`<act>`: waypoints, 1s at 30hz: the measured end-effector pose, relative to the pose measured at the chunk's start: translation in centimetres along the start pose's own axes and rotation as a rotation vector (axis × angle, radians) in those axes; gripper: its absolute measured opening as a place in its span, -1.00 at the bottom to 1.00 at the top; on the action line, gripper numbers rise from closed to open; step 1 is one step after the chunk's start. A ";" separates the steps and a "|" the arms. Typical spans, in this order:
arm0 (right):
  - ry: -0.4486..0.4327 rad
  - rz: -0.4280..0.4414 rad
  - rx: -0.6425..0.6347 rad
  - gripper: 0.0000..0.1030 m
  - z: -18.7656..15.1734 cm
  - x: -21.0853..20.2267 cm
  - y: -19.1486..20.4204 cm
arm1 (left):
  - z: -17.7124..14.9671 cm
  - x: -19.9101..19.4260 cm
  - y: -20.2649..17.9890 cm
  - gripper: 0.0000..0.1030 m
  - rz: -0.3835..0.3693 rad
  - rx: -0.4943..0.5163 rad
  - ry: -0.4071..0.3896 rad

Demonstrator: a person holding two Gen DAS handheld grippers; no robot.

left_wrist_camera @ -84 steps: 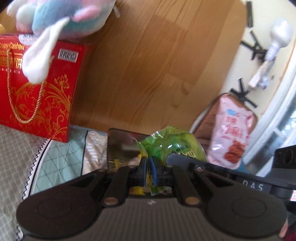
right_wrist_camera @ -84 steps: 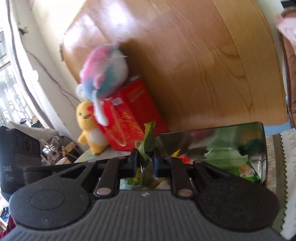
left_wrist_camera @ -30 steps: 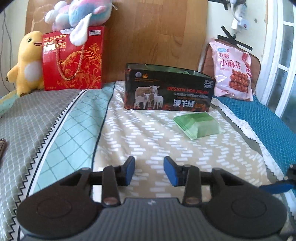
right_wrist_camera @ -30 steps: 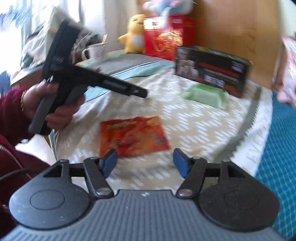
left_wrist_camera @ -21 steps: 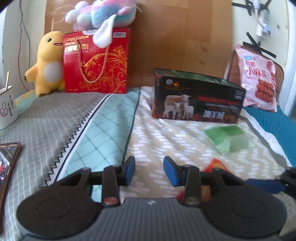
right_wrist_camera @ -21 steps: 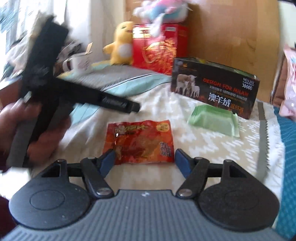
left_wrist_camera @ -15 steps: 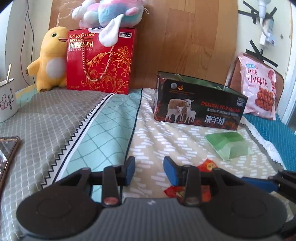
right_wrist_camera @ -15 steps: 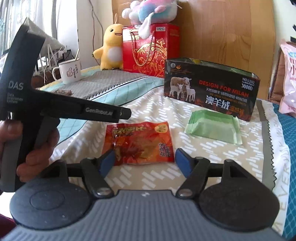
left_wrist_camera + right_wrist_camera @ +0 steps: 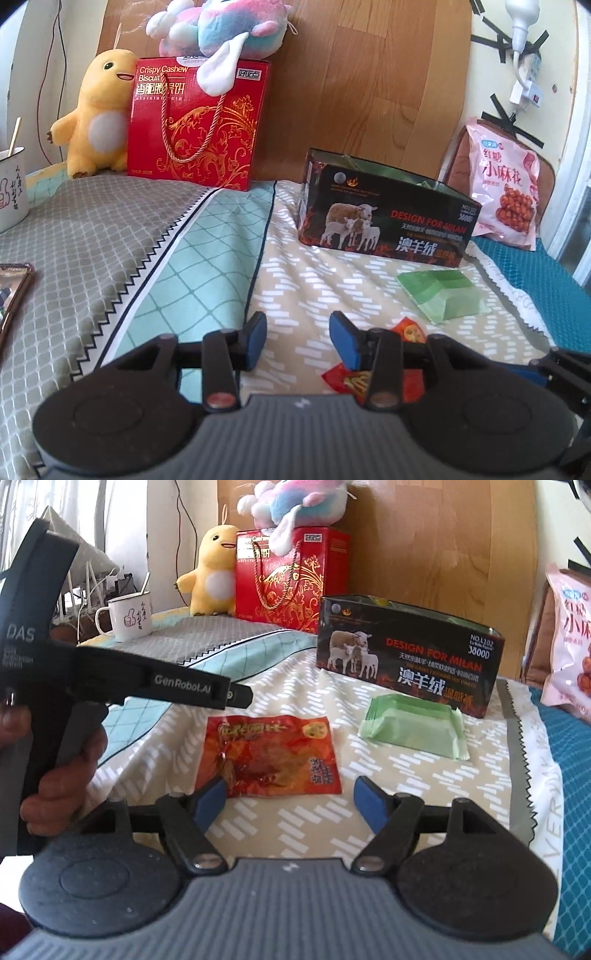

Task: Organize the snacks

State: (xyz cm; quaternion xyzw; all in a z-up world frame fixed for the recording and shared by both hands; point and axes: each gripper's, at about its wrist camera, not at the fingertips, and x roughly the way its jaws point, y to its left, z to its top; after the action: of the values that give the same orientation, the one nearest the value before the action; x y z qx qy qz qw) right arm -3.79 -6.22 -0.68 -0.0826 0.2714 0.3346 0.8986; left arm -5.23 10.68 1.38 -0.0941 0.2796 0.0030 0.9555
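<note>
A red snack packet lies flat on the patterned bedspread, just ahead of my right gripper. Its blue-padded jaws are opening wide on either side of the packet's near edge, with nothing between them. A green packet lies further right, in front of the black open-topped box with sheep on it. My left gripper hovers over bare bedspread, its jaws opening and empty. The red packet shows partly behind its right finger, with the green packet and box beyond. A hand holds the left gripper at the left.
A red gift box with a plush toy on top stands against the wooden headboard, a yellow plush beside it. A white mug is at the far left, a phone at the left edge, and a pink snack bag at the right.
Both grippers let go of a green packet at the box and drew back over the bed. In the last second the right one swung to face the red packet and both jaws widened slightly.
</note>
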 end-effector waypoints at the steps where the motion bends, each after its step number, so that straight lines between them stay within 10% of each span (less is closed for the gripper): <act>1: 0.000 -0.003 0.005 0.52 0.0 0.0 0.0 | 0.0 -0.1 0.0 -0.24 -0.007 -0.002 -0.005; 12: 0.005 -0.126 0.022 0.33 2.5 3.3 0.7 | -0.2 -1.7 0.9 -0.18 -0.063 -0.055 -0.114; 30: 0.040 -0.093 0.092 0.46 5.8 7.8 -0.9 | 0.0 -1.3 2.9 -0.09 -0.135 -0.184 -0.095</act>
State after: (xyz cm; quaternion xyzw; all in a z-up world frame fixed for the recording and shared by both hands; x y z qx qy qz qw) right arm 4.25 -0.64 -0.08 -0.0602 0.3002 0.2780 0.9105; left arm -6.45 13.62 1.57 -0.2000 0.2255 -0.0312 0.9530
